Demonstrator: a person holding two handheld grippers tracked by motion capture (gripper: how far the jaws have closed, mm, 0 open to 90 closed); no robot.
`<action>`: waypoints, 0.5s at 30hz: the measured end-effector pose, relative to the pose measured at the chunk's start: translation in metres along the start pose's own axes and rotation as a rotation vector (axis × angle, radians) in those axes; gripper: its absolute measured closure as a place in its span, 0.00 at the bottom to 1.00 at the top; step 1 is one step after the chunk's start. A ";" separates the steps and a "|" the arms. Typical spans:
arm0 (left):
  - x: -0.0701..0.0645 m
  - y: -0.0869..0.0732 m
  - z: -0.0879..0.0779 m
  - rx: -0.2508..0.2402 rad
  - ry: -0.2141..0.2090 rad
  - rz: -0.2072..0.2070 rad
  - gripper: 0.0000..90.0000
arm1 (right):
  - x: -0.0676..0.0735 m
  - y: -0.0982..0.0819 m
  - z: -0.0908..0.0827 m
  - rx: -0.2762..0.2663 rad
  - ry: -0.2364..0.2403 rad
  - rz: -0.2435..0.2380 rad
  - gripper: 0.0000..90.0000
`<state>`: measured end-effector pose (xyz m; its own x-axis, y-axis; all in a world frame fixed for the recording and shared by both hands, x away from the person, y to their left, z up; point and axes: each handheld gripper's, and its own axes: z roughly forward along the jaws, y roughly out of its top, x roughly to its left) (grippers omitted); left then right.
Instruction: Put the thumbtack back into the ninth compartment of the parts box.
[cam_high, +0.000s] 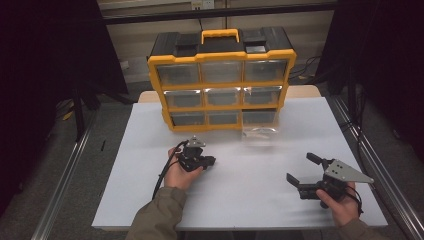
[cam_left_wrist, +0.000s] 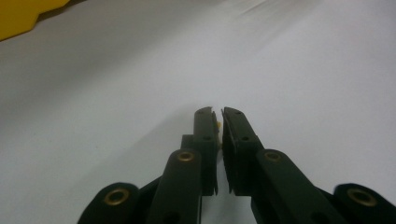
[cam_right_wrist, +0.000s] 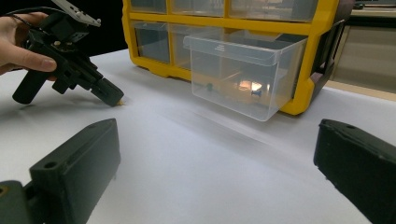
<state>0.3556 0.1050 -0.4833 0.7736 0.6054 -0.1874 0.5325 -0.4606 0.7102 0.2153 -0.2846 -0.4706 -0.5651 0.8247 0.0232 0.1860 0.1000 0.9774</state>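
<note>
White table, dark room, yellow drawer cabinet at the far edge.
The left gripper (cam_high: 210, 161) was clamped on a small yellowish piece (cam_left_wrist: 218, 125) low over the white table (cam_high: 250, 200); the right gripper (cam_high: 301, 169) stood apart. One clear drawer (cam_right_wrist: 243, 72) of the cabinet (cam_high: 220, 80) was pulled out.

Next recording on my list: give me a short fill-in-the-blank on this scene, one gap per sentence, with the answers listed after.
1. The drawer cabinet on the table has a yellow frame and a yellow ____ on top.
2. One clear drawer, in the cabinet's ____ row, is pulled out.
3. The left hand-held gripper has its jaws nearly shut on a small ____-coloured piece.
4. The right hand-held gripper has its jaws ____ with only bare table between them.

Missing words: handle; bottom; yellow; open
</note>
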 end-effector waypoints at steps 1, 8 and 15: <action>0.000 0.000 0.000 0.000 -0.001 -0.001 0.94 | 0.000 0.000 0.000 0.001 0.000 -0.002 0.00; 0.000 0.000 0.002 -0.011 0.003 0.005 0.93 | 0.000 0.000 0.000 0.001 -0.004 0.001 0.00; 0.000 0.000 0.002 -0.013 0.003 -0.034 0.95 | 0.000 0.000 0.000 -0.003 -0.002 0.001 0.00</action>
<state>0.3561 0.1035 -0.4847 0.7542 0.6222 -0.2098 0.5538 -0.4310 0.7125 0.2153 -0.2847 -0.4705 -0.5635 0.8258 0.0241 0.1848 0.0975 0.9779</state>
